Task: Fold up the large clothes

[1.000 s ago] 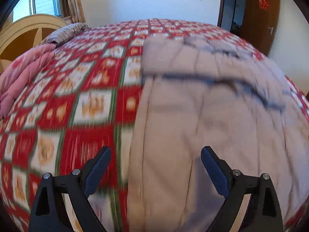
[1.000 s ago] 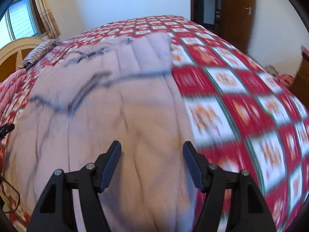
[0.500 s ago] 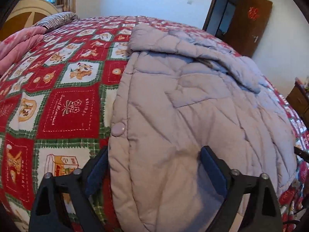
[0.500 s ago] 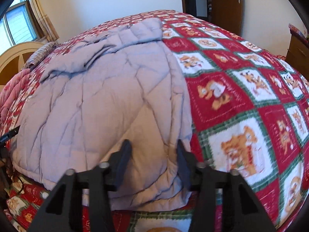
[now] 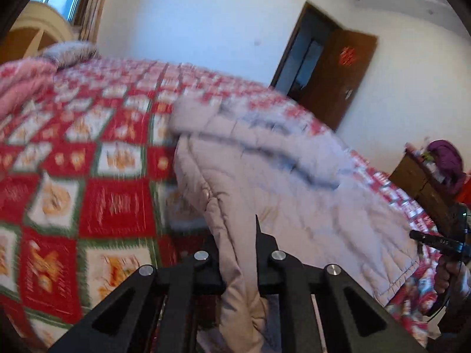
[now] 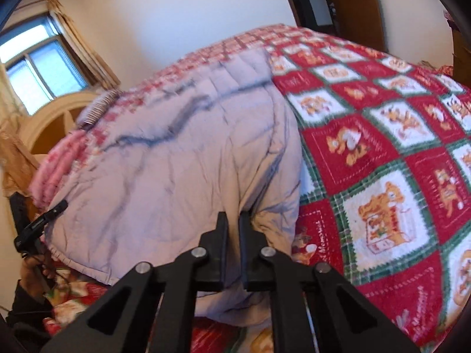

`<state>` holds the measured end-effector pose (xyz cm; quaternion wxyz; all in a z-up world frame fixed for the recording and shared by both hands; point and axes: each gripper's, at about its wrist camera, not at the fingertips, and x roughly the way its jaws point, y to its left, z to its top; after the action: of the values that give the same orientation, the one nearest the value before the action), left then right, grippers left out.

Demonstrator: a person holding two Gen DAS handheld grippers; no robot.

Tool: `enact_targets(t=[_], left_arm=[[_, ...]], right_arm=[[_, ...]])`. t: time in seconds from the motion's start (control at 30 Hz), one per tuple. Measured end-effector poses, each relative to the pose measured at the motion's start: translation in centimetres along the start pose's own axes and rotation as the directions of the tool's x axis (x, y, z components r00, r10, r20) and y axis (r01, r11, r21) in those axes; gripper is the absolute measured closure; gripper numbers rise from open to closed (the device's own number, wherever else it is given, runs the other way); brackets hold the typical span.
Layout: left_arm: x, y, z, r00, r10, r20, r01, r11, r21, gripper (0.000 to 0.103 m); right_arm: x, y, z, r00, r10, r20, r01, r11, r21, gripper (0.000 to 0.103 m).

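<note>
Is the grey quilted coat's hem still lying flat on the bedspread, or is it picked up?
Picked up. The left gripper and right gripper are each shut on the coat hem, bunching fabric above the bedspread.

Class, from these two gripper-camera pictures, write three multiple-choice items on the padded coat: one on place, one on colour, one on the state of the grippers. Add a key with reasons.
1. Where does the pale grey quilted coat lie?
A. On the floor
B. On the red, white and green checked bedspread
C. On a chair

2. What colour is the folded blanket near the wooden headboard?
A. Pink
B. Blue
C. Black

3. How do the two grippers stand?
A. Both open, clear of the coat
B. Only one shut on it
C. Both shut on the coat's near hem

Key: 1 B, the checked cloth shows all round the coat. 2 A, it is pink in both views. 3 C, the left gripper and right gripper each pinch grey fabric.
</note>
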<state>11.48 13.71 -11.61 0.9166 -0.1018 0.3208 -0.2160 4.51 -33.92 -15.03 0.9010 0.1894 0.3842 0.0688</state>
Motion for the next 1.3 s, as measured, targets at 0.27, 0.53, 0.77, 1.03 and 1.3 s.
enact_targets(t=[0.27, 0.53, 0.77, 1.03, 1.3], left_arm=[[-8.0, -2.2, 5.0, 0.981, -0.082, 0.176, 0.072, 0.995, 0.062, 0.093], [-6.0, -1.1, 3.8, 0.992, -0.048, 0.114, 0.041, 0.997, 0.066, 0.093], [-5.6, 1.5, 0.9, 0.997, 0.05, 0.055, -0.051, 0.999, 0.02, 0.093], [-5.5, 1.9, 0.1, 0.997, 0.073, 0.038, -0.074, 0.997, 0.025, 0.093], [-8.6, -0.3, 3.7, 0.996, -0.009, 0.094, 0.003, 0.998, 0.062, 0.093]], right_arm=[[-9.9, 3.6, 2.5, 0.973, 0.102, 0.206, -0.086, 0.993, -0.087, 0.101], [-7.9, 1.5, 3.8, 0.987, 0.047, 0.154, -0.05, 0.999, 0.013, 0.03], [-1.9, -0.6, -1.4, 0.995, -0.006, -0.098, 0.014, 0.996, 0.089, 0.023], [3.4, 0.6, -6.1, 0.937, 0.079, -0.339, -0.043, 0.993, 0.113, 0.068], [-6.1, 1.0, -0.5, 0.974, 0.225, -0.037, -0.218, 0.966, 0.135, 0.091]])
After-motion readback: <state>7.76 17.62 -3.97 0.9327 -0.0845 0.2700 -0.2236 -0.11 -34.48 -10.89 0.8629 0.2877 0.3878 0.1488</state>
